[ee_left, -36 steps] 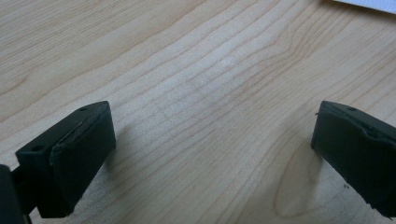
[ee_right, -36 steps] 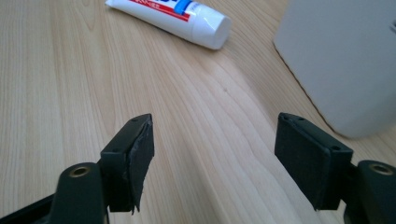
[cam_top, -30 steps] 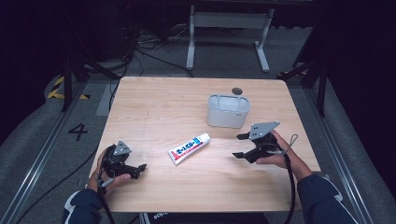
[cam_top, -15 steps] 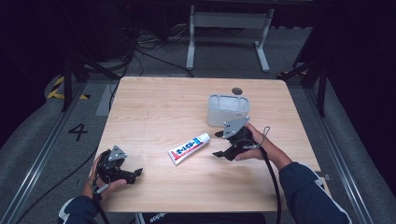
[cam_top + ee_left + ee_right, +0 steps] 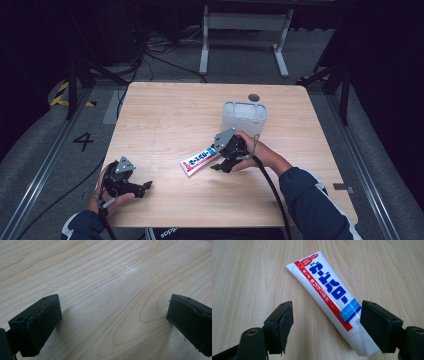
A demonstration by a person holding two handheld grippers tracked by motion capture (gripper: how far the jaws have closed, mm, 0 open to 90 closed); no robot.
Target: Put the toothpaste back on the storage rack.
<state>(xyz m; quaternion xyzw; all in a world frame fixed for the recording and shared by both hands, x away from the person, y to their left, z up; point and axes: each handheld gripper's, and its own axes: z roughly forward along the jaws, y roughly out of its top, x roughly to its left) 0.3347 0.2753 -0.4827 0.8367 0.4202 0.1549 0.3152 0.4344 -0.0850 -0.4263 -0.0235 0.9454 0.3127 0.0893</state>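
**Right claw spread over the toothpaste tube, left claw idle on bare wood**

From the high view, the right claw [image 5: 223, 159] sits at the near end of a white toothpaste tube [image 5: 199, 160] lying flat on the tabletop [image 5: 170, 115], with a pale grey open-topped container [image 5: 244, 116] just beyond the hand that holds it. That view is too small to tell how wide the jaws stand. The right gripper view settles it: the right claw [image 5: 325, 327] is wide open and grips nothing, one jaw on either side of the toothpaste tube [image 5: 329, 300]. The tube runs diagonally away from the claw, its crimped flat end farthest off and its near end by the right-hand jaw; whether that jaw touches it I cannot tell. Blue and red lettering on the tube reads clearly here, while from above it is a blur.

The left claw [image 5: 142, 186] lies well apart from the tube, near the tabletop's front left corner, held in the person's left hand [image 5: 107, 192]. The left gripper view shows the left claw [image 5: 113, 317] spread wide and empty, with bare wood grain between and beyond the jaws.
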